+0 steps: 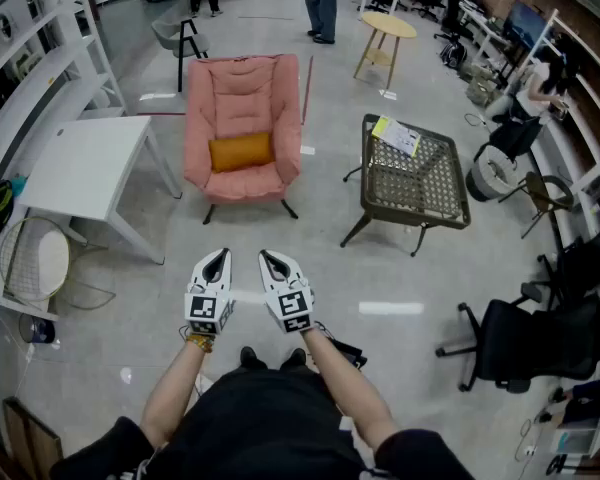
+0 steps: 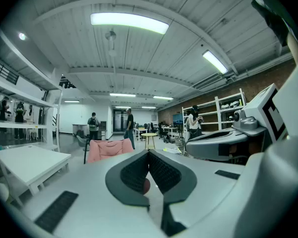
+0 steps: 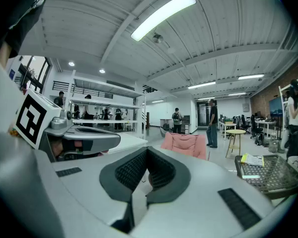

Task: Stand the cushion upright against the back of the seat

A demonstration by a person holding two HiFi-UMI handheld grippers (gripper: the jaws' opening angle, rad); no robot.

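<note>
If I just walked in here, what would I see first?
Probably the big pink armchair out on the open floor, with a bright orange cushion in it. Nearer the person, the left gripper and the right gripper are held side by side, both shut and empty. To the right of the armchair stands a dark woven chair with a yellow paper on it.

Grey-white shells (image 2: 64, 182) on left gripper (image 1: 218, 255) and right gripper (image 1: 268, 256). Black ribbed pads (image 2: 134, 172), black-white marker cubes (image 1: 209, 311). Person wears black top (image 1: 260, 418), black shoes (image 1: 248, 356).
</note>
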